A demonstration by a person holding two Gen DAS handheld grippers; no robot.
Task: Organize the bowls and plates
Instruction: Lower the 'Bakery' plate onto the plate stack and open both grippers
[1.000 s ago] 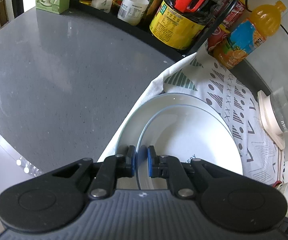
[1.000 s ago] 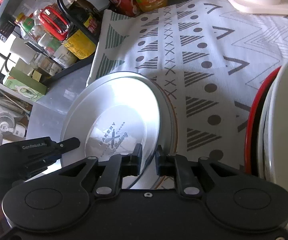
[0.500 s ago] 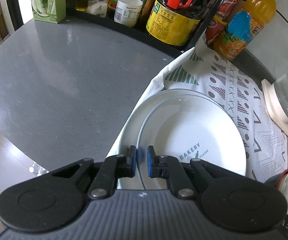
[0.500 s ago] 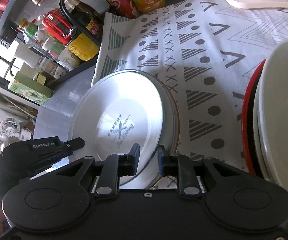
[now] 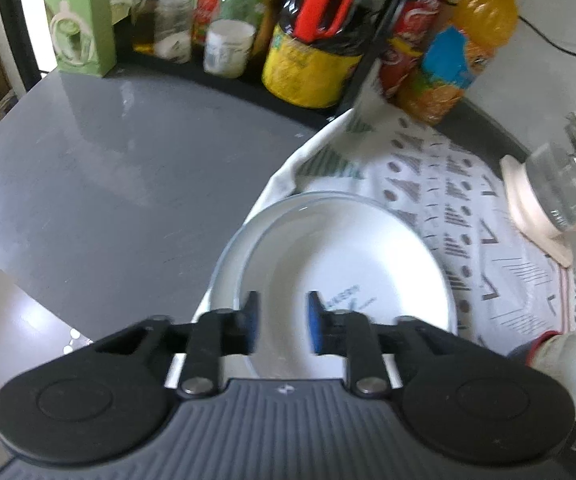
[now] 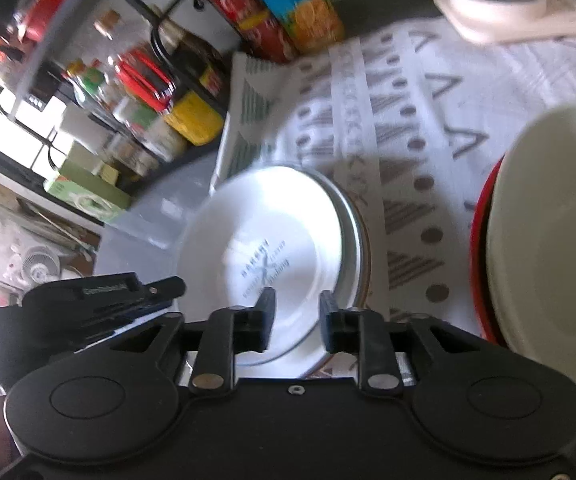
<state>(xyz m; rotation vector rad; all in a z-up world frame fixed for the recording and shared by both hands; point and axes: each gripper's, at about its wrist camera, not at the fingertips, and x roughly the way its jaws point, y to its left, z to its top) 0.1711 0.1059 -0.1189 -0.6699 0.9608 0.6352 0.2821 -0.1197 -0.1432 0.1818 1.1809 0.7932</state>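
Grey countertop fills the left half of the left wrist view, and a patterned cloth covers the right half, with bottles and jars on a rack along the top edge. On the cloth's near left corner lies a white plate printed with letters, stacked inside a slightly wider plate whose rim shows around it. The left gripper has just been opening; its blue pads stand apart above the plate's near rim and press on nothing. The right gripper has also just been opening, and between its black fingers only the plate surface below is seen, so both have released. At the right edge of the right wrist view stands a cream bowl in a red dish, well apart from the plates. I think the plate is now put down and the step is finishing. The risk is that a finger catches the rim while it withdraws and drags the top plate off centre, or pulls the cloth toward the counter edge, because the stack sits near the cloth's corner.
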